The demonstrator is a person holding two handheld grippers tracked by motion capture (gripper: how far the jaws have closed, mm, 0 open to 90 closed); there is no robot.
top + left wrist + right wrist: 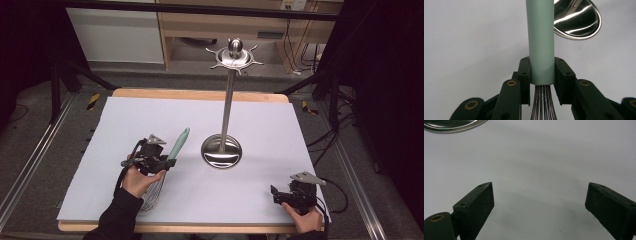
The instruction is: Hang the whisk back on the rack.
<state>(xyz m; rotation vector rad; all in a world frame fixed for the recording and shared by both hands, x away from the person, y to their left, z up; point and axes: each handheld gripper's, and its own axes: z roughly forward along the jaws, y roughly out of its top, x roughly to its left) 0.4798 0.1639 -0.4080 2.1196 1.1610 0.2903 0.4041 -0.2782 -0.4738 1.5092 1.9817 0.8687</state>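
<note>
The whisk [170, 159] lies at the left half of the counter [260, 200], its pale green handle [541, 42] pointing away from the person toward the far side and its wire loops [152, 194] toward the near edge, below the person's left hand [137, 181]. The left gripper [167, 162] is clamped on the whisk: in the left gripper view both black pads press flat against the lower end of the handle, one on each side, just above the point where the wires [543, 102] leave it. Whether the wire loops touch the counter cannot be determined. Near the handle, to its right in the high view, stands the utensil stand [227, 100], consisting of a round polished base [221, 152], an upright steel post and a hooked crown at the top. The right gripper [280, 194] sits at the near right corner of the counter, well apart from the whisk, held by the right hand [304, 216]. Its jaws stand wide apart with nothing between them, above the bare white surface.
</note>
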